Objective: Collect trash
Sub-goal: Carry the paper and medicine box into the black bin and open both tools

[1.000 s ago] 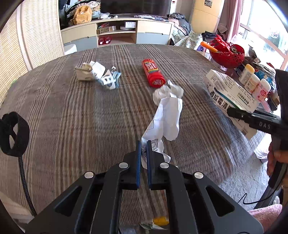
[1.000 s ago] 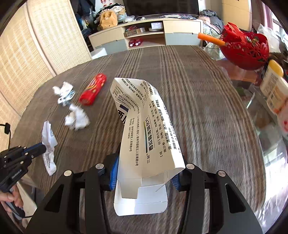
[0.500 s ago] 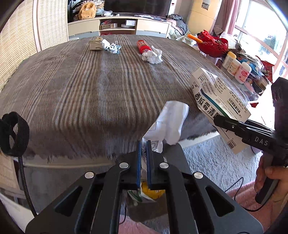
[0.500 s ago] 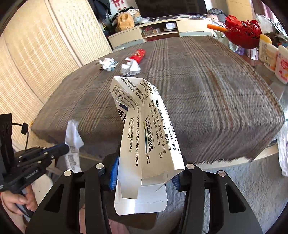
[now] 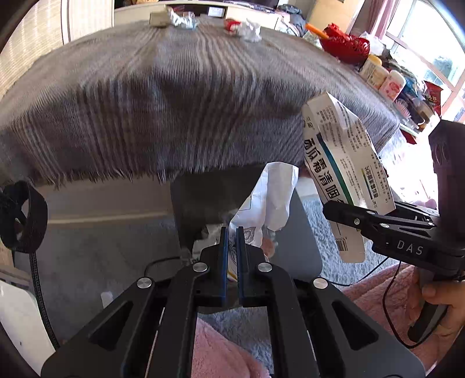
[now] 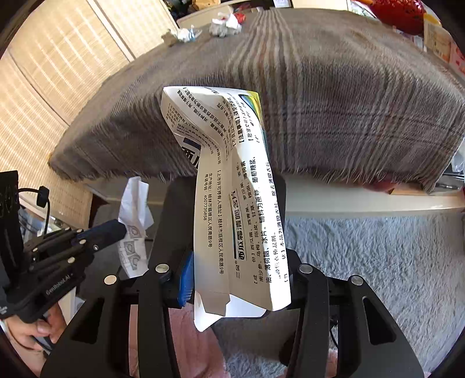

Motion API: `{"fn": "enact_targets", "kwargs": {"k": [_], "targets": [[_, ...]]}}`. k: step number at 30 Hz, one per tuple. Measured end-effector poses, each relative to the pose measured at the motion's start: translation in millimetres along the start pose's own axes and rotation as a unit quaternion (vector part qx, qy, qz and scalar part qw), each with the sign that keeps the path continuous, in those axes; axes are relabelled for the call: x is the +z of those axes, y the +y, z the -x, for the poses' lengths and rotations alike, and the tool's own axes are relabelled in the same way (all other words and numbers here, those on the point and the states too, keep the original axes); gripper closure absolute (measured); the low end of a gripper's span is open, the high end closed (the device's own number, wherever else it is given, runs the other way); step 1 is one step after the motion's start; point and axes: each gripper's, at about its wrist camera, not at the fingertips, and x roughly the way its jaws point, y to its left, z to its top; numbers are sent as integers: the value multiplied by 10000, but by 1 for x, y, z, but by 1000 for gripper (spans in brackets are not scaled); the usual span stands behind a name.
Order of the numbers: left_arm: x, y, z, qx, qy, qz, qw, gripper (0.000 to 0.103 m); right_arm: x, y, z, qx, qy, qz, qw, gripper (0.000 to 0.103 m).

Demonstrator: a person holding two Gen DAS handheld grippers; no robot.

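Observation:
My left gripper [image 5: 231, 232] is shut on a crumpled white paper [image 5: 270, 197] and holds it over a dark grey bin [image 5: 302, 232] that stands on the floor below the table edge. Trash lies inside the bin. My right gripper [image 6: 238, 279] is shut on a flattened white medicine box [image 6: 241, 203] with printed Chinese text, held just right of the paper, also above the bin [image 6: 174, 209]. The box shows in the left wrist view [image 5: 343, 162]; the paper shows in the right wrist view [image 6: 135, 209]. More crumpled paper [image 5: 250, 29] and a red tube [image 5: 231, 24] lie at the table's far side.
The table under a grey striped cloth [image 5: 174, 101] fills the upper view, its fringe just behind the bin. A red basket [image 5: 345, 46] and bottles [image 5: 377, 75] stand at the right. Grey carpet [image 6: 363, 261] and a pink fluffy rug [image 5: 221, 349] cover the floor.
Both grippers have pulled back off the table and dropped below its edge with their loads. The paper and box now hang over the bin on the floor.

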Motion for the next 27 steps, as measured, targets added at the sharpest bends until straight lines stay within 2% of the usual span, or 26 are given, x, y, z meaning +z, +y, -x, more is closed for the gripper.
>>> {"fn": "enact_targets", "kwargs": {"k": [15, 21, 23, 27], "targets": [[-19, 12, -38, 68, 428, 233, 9988, 99, -3, 9, -31, -3, 351, 2, 9994, 57], [-21, 16, -42, 29, 513, 309, 9982, 96, 0, 9, -32, 19, 326, -99, 9994, 47], [-21, 16, -42, 65, 514, 295, 9982, 88, 1, 6, -29, -20, 259, -176, 9995, 37], [-17, 20, -36, 129, 444, 310, 9985, 65, 3, 3, -24, -90, 161, -275, 9995, 28]]}}
